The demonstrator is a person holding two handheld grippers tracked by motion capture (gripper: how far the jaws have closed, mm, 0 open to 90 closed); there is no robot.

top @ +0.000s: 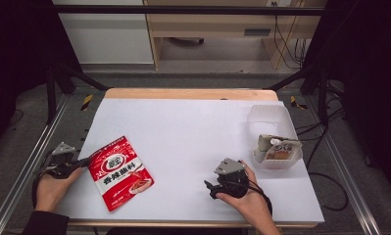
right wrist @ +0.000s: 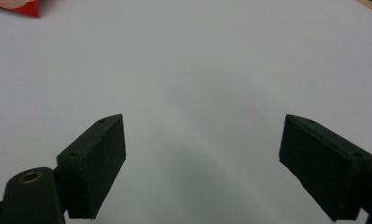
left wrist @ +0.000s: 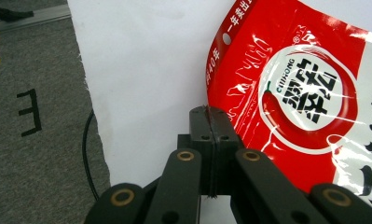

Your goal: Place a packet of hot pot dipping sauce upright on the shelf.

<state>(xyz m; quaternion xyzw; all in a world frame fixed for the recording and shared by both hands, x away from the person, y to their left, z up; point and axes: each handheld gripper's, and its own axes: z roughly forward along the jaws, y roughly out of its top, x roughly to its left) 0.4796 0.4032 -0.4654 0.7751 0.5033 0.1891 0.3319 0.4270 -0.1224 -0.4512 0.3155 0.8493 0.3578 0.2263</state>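
High view: white sheet (top: 193, 132) covers the wooden table (top: 183, 93).

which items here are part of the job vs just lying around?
In the job:
- red seasoning packet
- left tongs, shut at the packet's edge; whether they pinch it is unclear
- right tongs, open over the white sheet

Lying about:
- clear plastic bin at the right
- small packets inside it
- cables off the table
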